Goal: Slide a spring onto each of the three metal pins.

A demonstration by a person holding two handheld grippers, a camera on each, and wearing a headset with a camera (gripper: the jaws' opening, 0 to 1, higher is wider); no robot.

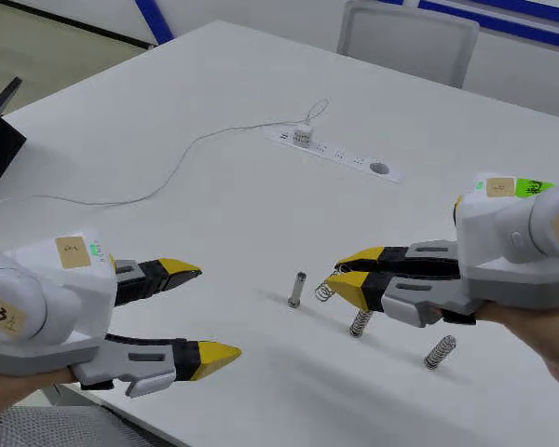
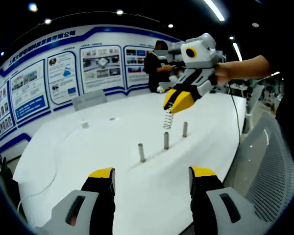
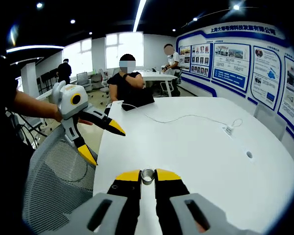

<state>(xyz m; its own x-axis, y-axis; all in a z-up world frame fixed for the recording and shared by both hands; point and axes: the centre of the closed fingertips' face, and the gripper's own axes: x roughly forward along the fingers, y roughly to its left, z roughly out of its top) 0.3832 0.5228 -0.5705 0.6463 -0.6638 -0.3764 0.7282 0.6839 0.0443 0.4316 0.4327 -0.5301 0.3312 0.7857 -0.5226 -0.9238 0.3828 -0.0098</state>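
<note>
Three metal pins stand in a row on the white table [image 1: 214, 205]. The left pin [image 1: 297, 289] is bare. The middle pin [image 1: 359, 323] and the right pin [image 1: 439, 351] each carry a spring. My right gripper [image 1: 343, 271] is shut on another spring [image 1: 323, 291], which hangs just right of the bare pin's top. That spring [image 3: 147, 175] sits end-on between the shut jaws of my right gripper [image 3: 147, 172]. In the left gripper view it [image 2: 167, 119] dangles above the pins. My left gripper [image 1: 200, 312] is open and holds nothing, left of the pins.
A white power strip [image 1: 335, 154] with a plug and a thin cable [image 1: 168, 177] lies further back on the table. A grey chair [image 1: 405, 37] stands beyond the far edge. A dark object [image 1: 0, 130] is at the left. A mesh chair [image 2: 269, 161] is nearby, with people standing behind.
</note>
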